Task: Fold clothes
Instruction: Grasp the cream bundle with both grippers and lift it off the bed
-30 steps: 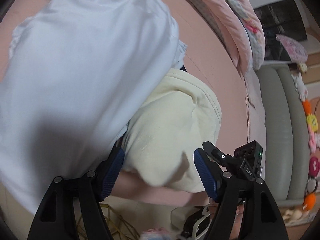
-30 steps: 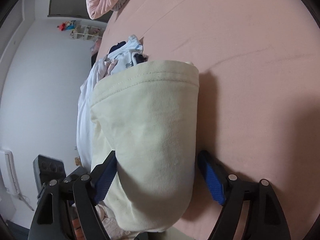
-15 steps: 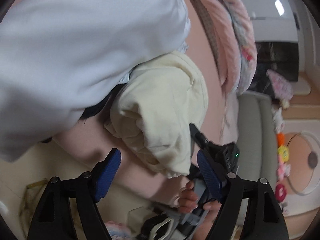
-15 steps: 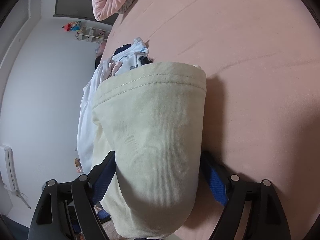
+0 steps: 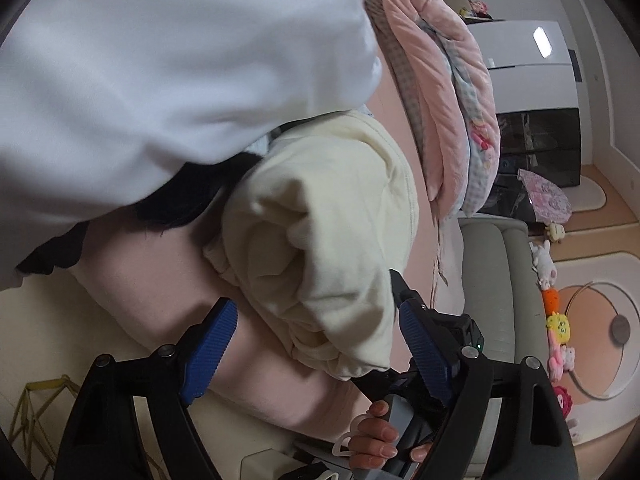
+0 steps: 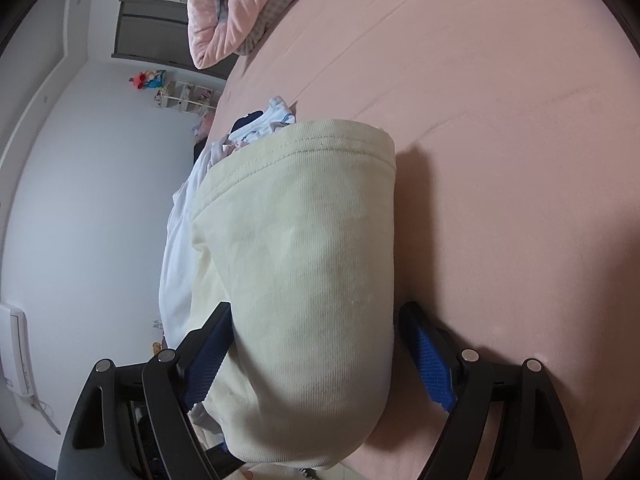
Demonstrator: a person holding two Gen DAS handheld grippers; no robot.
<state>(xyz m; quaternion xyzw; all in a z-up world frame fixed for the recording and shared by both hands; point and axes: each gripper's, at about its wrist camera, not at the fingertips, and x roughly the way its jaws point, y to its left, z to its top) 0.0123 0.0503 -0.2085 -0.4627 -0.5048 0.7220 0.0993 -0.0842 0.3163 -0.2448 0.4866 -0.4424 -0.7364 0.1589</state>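
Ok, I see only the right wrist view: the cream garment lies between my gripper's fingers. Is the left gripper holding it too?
Observer: No. The left gripper is open. Its jaws have just been opening, and the bunched end of the cream garment lies between them, unpressed.
Operator: Anything below that end?
Observer: A hand grips a grey handle there.
Operator: And at the side?
Observer: A grey sofa stands at the right of that view.
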